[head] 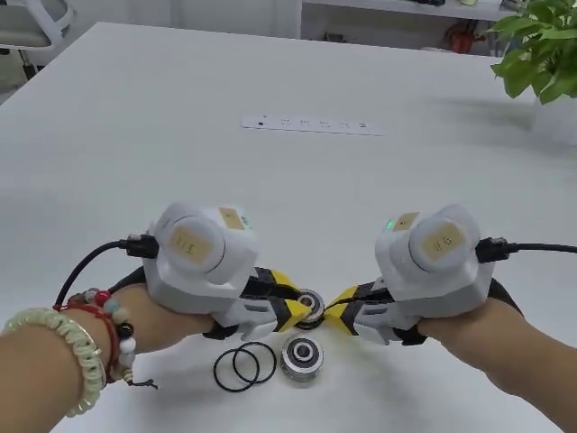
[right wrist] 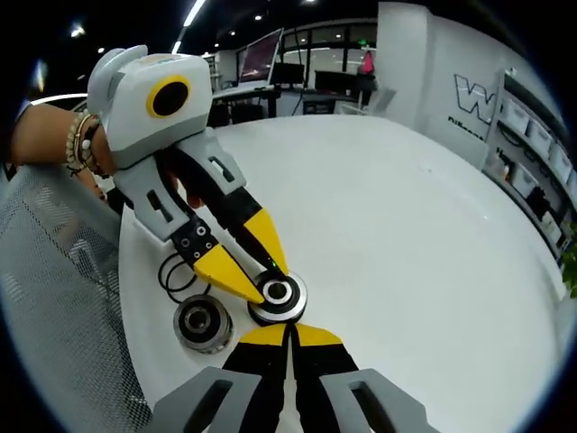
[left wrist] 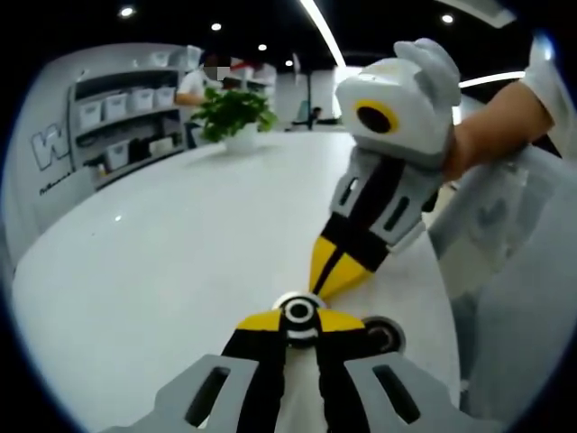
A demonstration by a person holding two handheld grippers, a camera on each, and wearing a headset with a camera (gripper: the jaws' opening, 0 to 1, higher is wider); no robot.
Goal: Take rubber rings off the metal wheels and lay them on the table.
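My left gripper is shut on a small metal wheel, held just above the white table. Its yellow tips clamp the wheel in the right gripper view. My right gripper is shut, with its tips touching the wheel's rim. Whether they pinch a ring I cannot tell. A second metal wheel lies on the table below the grippers. Two black rubber rings lie overlapping to its left. In the left gripper view the held wheel sits between my own jaws, and the right gripper meets it from above.
A white power strip lies flat at mid table. A potted plant stands at the far right corner, and a chair is at the far left. The near table edge runs close under my hands.
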